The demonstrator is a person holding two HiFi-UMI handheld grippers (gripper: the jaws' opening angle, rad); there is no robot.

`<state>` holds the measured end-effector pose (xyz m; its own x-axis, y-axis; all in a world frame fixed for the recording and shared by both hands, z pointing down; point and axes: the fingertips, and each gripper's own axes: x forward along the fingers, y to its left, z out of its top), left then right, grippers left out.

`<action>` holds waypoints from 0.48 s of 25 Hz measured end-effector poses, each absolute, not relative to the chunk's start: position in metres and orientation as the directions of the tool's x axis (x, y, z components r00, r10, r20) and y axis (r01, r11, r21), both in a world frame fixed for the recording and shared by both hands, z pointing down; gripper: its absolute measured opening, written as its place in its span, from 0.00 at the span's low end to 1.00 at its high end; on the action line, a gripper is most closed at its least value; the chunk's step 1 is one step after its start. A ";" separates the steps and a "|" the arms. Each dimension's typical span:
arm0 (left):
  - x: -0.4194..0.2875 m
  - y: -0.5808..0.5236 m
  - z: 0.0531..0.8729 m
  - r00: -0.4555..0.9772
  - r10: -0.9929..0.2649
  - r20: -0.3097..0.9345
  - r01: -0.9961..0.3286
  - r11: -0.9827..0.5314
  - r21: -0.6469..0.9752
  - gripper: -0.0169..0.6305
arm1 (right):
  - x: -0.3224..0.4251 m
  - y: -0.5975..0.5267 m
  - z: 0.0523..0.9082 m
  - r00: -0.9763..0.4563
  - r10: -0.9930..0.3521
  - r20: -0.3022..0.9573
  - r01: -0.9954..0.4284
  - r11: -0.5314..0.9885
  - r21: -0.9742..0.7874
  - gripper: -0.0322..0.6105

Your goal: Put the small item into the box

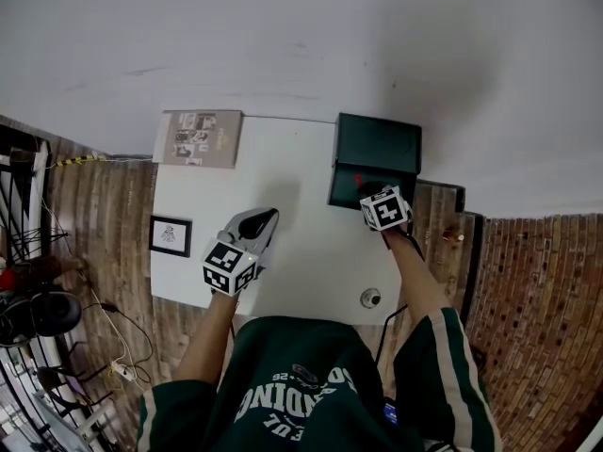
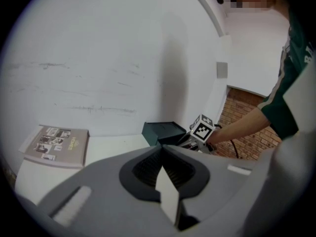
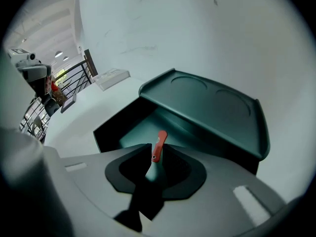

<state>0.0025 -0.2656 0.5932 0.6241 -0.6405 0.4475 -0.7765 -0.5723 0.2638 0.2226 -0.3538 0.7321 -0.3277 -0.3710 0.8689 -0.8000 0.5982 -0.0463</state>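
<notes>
A dark green box (image 1: pixel 377 149) stands open at the far right of the white table (image 1: pixel 301 262), its lid (image 3: pixel 207 107) tilted back. My right gripper (image 1: pixel 364 192) hovers over the box's front edge, shut on a small red item (image 3: pixel 158 144). In the right gripper view the item sticks up from the jaws above the box's inside (image 3: pixel 143 127). My left gripper (image 1: pixel 268 218) hangs over the middle of the table, shut, with nothing between its jaws (image 2: pixel 162 154). From the left gripper view I see the box (image 2: pixel 160 131) and the right gripper's marker cube (image 2: pixel 203 127) beyond.
A grey booklet (image 1: pixel 198 137) lies at the table's far left corner. A small framed picture (image 1: pixel 171 235) sits at the left edge. A small round object (image 1: pixel 371 298) rests near the front right edge. A white wall rises behind the table, with brick flooring around it.
</notes>
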 end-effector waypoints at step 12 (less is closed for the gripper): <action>0.017 -0.262 0.566 0.670 -0.632 0.389 -0.735 -0.637 0.233 0.11 | 0.232 -0.324 0.662 -0.340 -0.579 0.741 -0.856 0.517 0.010 0.05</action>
